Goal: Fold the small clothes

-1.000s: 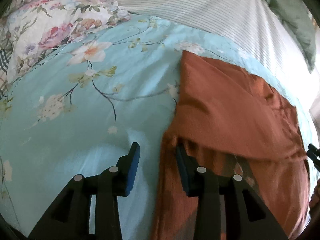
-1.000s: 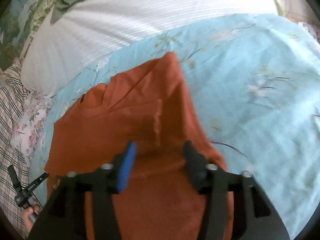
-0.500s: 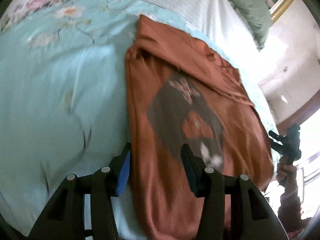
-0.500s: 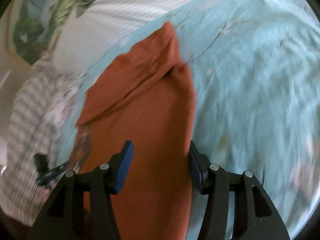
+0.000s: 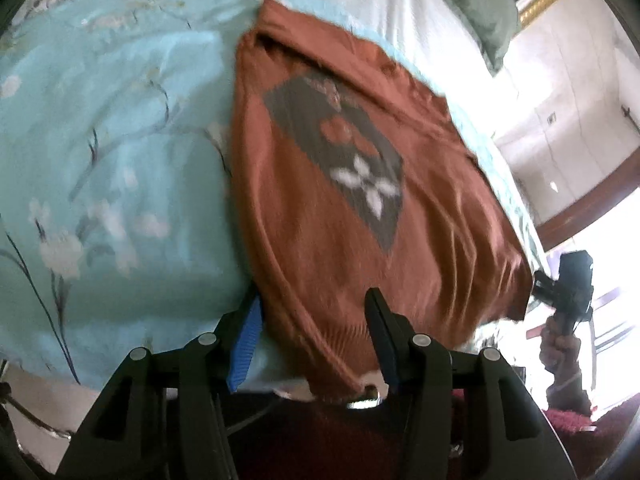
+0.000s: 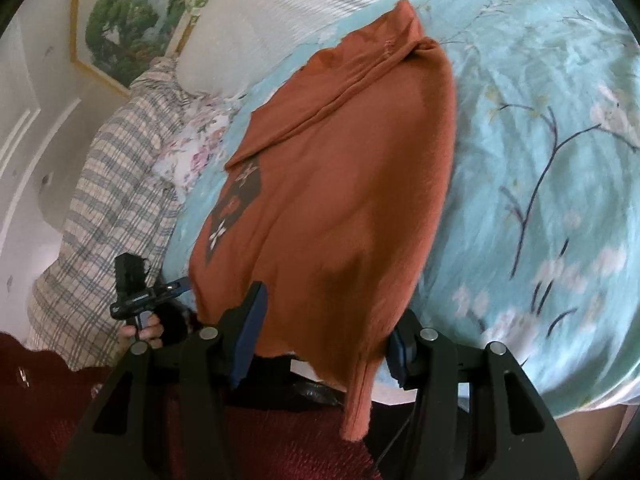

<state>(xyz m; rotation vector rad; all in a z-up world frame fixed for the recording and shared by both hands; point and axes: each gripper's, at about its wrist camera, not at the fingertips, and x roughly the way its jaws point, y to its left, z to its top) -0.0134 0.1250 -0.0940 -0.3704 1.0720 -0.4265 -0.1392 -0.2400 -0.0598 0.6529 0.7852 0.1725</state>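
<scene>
A rust-orange sweater (image 5: 340,184) with a grey patch and a white flower lies on the light blue floral bedspread (image 5: 120,160), its top part folded over at the far end. Its near hem hangs over the bed's front edge. My left gripper (image 5: 312,336) is open, its jaws on either side of the hem's left part. In the right wrist view the sweater (image 6: 344,200) runs away from me, and a sleeve (image 6: 360,408) dangles down off the bed. My right gripper (image 6: 324,340) is open, astride the hem's right part. Each gripper shows small in the other's view.
A white striped pillow (image 6: 288,12) and a green cushion (image 5: 476,4) lie at the bed's head. A plaid blanket (image 6: 108,184) and a floral pillow (image 6: 196,148) lie at the left side. A framed landscape painting (image 6: 128,20) hangs on the wall. Dark red carpet (image 6: 280,440) lies below.
Both grippers have pulled back from the sweater's folded top to its near hem at the bed's front edge. Both stay open. The fold at the top stays in place.
</scene>
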